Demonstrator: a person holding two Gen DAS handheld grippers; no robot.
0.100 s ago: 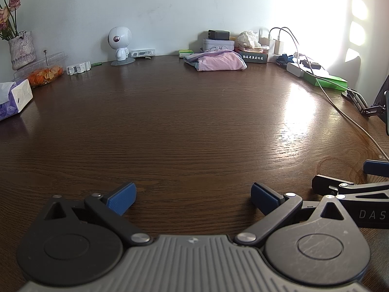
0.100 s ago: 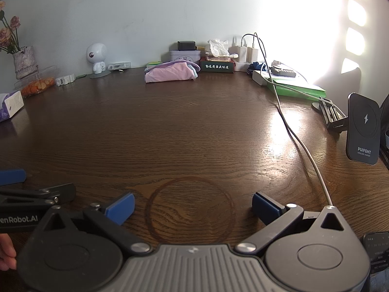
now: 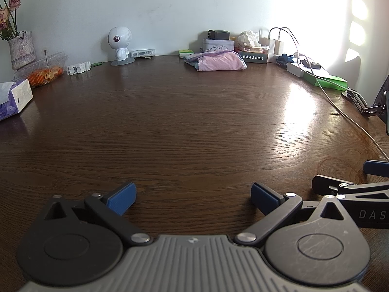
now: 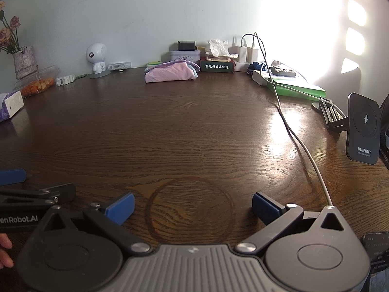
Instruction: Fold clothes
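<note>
Dark brown wood grain fills most of what I see: the wide wooden table (image 3: 184,126) runs from my fingers out to the pale wall. From the left along its far edge I count one stone-grey vase of dried roses (image 3: 20,48), one clear plastic box with orange food inside (image 3: 42,73), one white-and-purple tissue pack (image 3: 14,97), one small white round-headed robot figure (image 3: 120,45), and then the single folded pile of pink and lilac clothes (image 3: 218,60), lying against the back clutter, well apart from both my tools. Right of the pile sit one dark green box with white lettering (image 3: 252,58), two white charger plugs (image 4: 246,52) and one flat green folder (image 4: 296,88). One white cable (image 4: 301,146) trails across the table toward my right side, past one black wireless charger pad on a stand (image 4: 363,129).

My left gripper (image 3: 193,198) hangs low over the bare wood, its two blue pads (image 3: 121,198) spread wide with nothing between them. My right gripper (image 4: 193,205) is likewise splayed apart and empty, straddling one dark ring stain in the wood (image 4: 190,209). At the lower right corner there seems to be a phone screen (image 4: 378,248), though it is cut off and I cannot be sure.
</note>
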